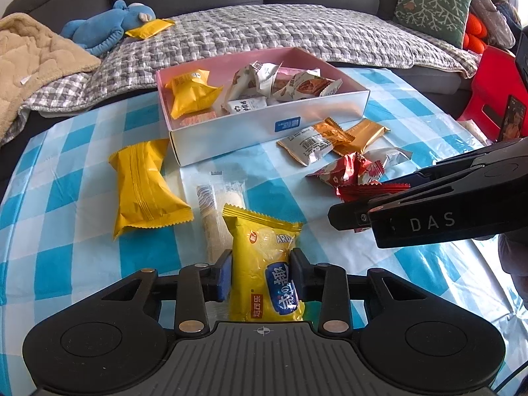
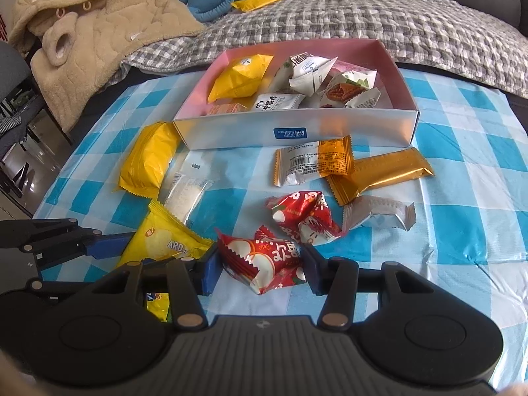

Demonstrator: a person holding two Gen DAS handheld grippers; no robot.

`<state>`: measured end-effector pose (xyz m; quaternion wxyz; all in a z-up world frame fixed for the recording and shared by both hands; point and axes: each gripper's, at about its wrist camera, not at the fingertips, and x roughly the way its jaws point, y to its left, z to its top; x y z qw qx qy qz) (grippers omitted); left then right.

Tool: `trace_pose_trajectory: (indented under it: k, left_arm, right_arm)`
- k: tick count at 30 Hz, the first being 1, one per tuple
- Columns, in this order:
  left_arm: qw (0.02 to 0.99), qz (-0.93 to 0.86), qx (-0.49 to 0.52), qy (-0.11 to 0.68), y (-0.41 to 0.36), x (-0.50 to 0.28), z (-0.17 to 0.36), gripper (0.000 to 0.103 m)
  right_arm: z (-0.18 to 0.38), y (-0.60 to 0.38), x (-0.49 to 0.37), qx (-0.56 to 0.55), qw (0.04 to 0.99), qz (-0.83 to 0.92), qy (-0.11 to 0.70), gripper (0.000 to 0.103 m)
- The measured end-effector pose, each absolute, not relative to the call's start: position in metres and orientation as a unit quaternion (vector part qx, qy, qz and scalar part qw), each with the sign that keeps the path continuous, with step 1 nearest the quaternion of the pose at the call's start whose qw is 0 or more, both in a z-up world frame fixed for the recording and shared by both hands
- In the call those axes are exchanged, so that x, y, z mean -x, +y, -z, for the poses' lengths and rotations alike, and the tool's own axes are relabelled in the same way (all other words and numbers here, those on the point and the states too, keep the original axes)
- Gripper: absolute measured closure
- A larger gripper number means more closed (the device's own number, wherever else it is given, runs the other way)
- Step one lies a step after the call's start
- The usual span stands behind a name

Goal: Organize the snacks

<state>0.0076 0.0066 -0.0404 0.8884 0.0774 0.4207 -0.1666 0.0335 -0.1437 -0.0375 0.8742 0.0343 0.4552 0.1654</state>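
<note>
My left gripper point(image 1: 261, 274) is shut on a yellow chip packet point(image 1: 264, 250), its blue pads pressing both sides of it low over the checked tablecloth. My right gripper point(image 2: 260, 272) is shut on a red and white snack packet point(image 2: 264, 260); a second red packet point(image 2: 303, 217) lies just beyond it. The white box with a pink inside point(image 2: 330, 128) stands further back, holding several snacks. In the left wrist view the right gripper point(image 1: 349, 214) reaches in from the right over the red packets point(image 1: 349, 175). In the right wrist view the left gripper point(image 2: 99, 244) shows at the left on the yellow packet point(image 2: 165, 241).
Loose on the blue checked tablecloth point(image 2: 462, 224) lie a plain yellow packet point(image 1: 142, 184), a clear white bar point(image 1: 214, 204), a silver packet point(image 2: 379, 214), a gold bar point(image 2: 379, 171) and an orange and white packet point(image 2: 313, 161). Behind the table are a sofa with a grey quilt point(image 1: 264, 29), a blue plush toy point(image 1: 105, 29) and a red chair point(image 1: 495, 82).
</note>
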Motion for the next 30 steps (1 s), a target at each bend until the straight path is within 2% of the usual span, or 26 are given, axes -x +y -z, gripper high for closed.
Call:
trace_pose_trajectory:
  k: [8, 10, 16, 21, 22, 24, 30]
  left_arm:
    - [0.887, 0.172, -0.079, 0.42, 0.005, -0.011, 0.044, 0.062]
    - [0.887, 0.175, -0.087, 0.419, 0.001, -0.01, 0.045, 0.054]
    - [0.885, 0.176, -0.128, 0.412, -0.014, -0.008, 0.05, 0.041]
    - [0.881, 0.172, -0.164, 0.408, -0.023, -0.005, 0.053, 0.042]
    - [0.88, 0.172, -0.16, 0.412, -0.022, -0.005, 0.052, 0.044]
    - [0.88, 0.169, -0.159, 0.415, -0.021, -0.005, 0.051, 0.054]
    - [0.879, 0.175, -0.124, 0.425, -0.019, -0.006, 0.046, 0.056]
  right_arm:
    - [0.038, -0.147, -0.033, -0.042, 0.871, -0.158, 0.463, 0.056]
    - [0.039, -0.148, -0.034, -0.044, 0.87, -0.157, 0.466, 0.056]
    - [0.041, -0.151, -0.034, -0.046, 0.866, -0.15, 0.475, 0.056]
    - [0.043, -0.152, -0.034, -0.046, 0.863, -0.146, 0.481, 0.056]
    - [0.043, -0.153, -0.034, -0.046, 0.863, -0.145, 0.481, 0.056]
    - [0.043, -0.154, -0.034, -0.047, 0.863, -0.142, 0.482, 0.056]
    - [0.039, -0.157, -0.033, -0.055, 0.864, -0.141, 0.48, 0.056]
